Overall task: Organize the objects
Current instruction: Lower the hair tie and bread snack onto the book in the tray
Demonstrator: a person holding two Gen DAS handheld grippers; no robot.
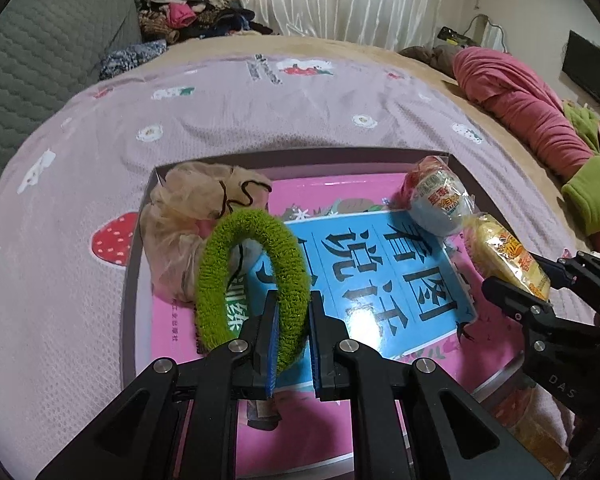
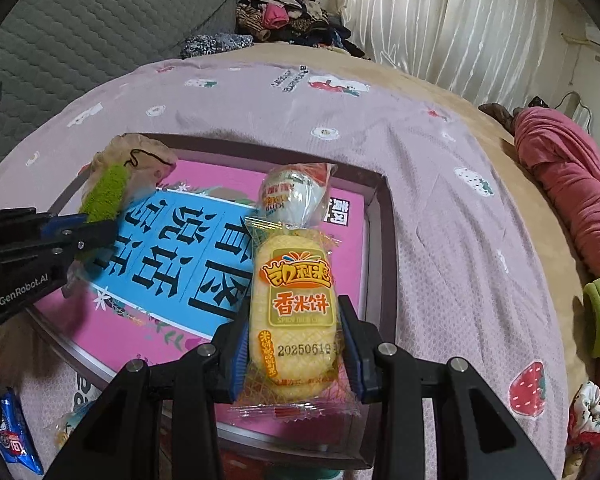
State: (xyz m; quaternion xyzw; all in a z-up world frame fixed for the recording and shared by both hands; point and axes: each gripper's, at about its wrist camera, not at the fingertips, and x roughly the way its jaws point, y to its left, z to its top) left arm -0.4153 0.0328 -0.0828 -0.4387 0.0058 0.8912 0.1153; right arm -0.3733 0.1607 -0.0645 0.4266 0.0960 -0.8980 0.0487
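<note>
1. Two grippers hang above a shallow box (image 1: 134, 280) lying on a bed with a mauve strawberry-print cover (image 1: 260, 120).
2. Left gripper (image 1: 292, 312): its jaws are nearly together, pinching one side of a fuzzy green hair loop (image 1: 256, 272). The loop stands upright between the blue pads, its free part arching over the box's left half.
3. Right gripper (image 2: 294, 344): its jaws are clamped on a rice cracker packet (image 2: 292, 304), pads pressing both long sides. The clear-wrapped yellow packet points forward over the box's right half.
4. The box holds a pink book (image 1: 204, 400) with a blue title panel, lying flat and covering most of the floor.
5. A beige gauzy drawstring pouch (image 1: 184, 216) sits in the far left corner of the box, on the book and just behind the green loop.
6. A round wrapped snack (image 1: 440, 200), white with a red top, lies in the far right corner of the box, just beyond the tip of the cracker packet.
7. Outside the box, in the right wrist view, a blue snack packet (image 2: 14, 436) lies near the left edge and a floral scrunchie (image 2: 588, 412) lies on the cover at the right.
</note>
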